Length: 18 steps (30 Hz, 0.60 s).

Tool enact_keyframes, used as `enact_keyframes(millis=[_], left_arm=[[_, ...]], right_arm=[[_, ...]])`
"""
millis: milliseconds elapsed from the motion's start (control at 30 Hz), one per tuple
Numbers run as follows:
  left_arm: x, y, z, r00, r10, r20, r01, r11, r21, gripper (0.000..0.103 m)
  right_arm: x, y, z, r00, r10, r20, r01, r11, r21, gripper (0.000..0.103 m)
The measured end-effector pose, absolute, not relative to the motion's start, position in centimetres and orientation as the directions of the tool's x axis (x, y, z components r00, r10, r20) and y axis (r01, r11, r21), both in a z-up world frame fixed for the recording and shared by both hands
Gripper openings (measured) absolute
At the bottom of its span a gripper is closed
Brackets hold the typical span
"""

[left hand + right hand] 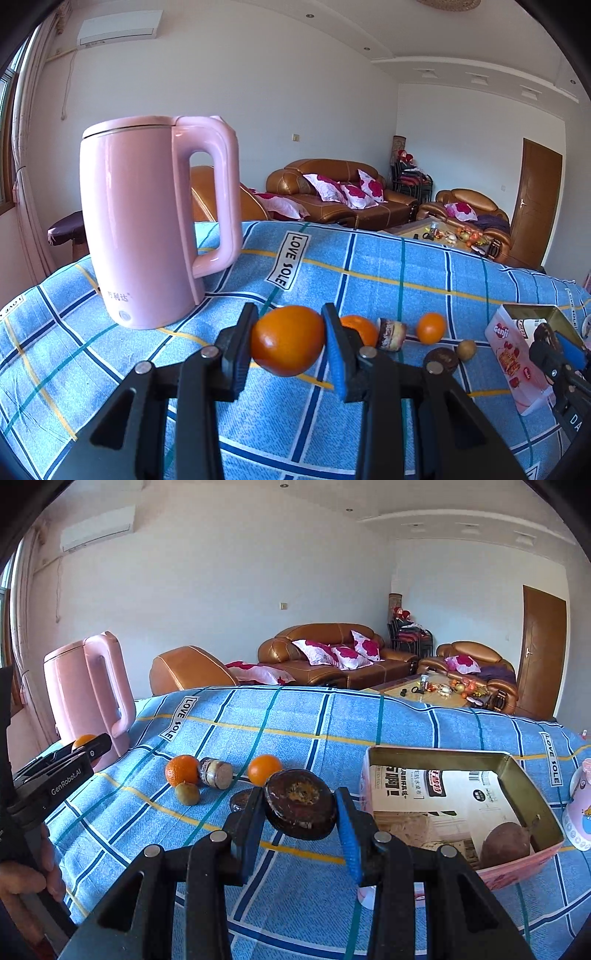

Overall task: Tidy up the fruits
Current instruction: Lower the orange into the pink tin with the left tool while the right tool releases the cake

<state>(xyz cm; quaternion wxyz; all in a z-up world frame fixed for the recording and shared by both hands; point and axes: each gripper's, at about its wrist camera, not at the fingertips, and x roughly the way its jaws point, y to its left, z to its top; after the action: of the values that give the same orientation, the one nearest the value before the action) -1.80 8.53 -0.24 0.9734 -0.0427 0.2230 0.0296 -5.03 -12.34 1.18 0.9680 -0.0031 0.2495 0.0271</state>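
My left gripper (290,323) is shut on an orange (288,345), held just above the blue checked cloth (369,266). My right gripper (300,812) is shut on a dark brown round fruit (300,801), to the left of an open pink box (443,754). A purple-brown fruit (506,843) lies in the box's near corner. On the cloth lie two oranges (182,770) (264,770), a kiwi (187,793), a small jar (216,773) on its side, and another dark fruit (240,799), partly hidden behind my right gripper's finger. The left gripper (88,747) also shows at the left of the right wrist view.
A tall pink kettle (147,221) stands at the table's back left. A pink toy-like object (580,812) sits right of the box. A person's hand (22,882) holds the left gripper. Sofas and a low table lie beyond the far edge.
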Motion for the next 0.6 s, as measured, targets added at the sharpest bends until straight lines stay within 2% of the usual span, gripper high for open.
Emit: enact_keyframes(millis=[133,600], left_arm=[[-2.0,6.8,-0.3,0.894,-0.011,-0.448,-0.036,0.995,-0.095,0.037],[-2.5,-2.4,0.0,0.881,-0.151,-0.449,0.135,0.989,-0.067,0.037]], right_arm=[[-5.3,-13.2,1.4,0.886,0.001,-0.464,-0.019,0.999,-0.035,0.04],[-5.5,-18.1,1.9,0.891,-0.086,-0.446,0.065,0.996,-0.063,0.04]])
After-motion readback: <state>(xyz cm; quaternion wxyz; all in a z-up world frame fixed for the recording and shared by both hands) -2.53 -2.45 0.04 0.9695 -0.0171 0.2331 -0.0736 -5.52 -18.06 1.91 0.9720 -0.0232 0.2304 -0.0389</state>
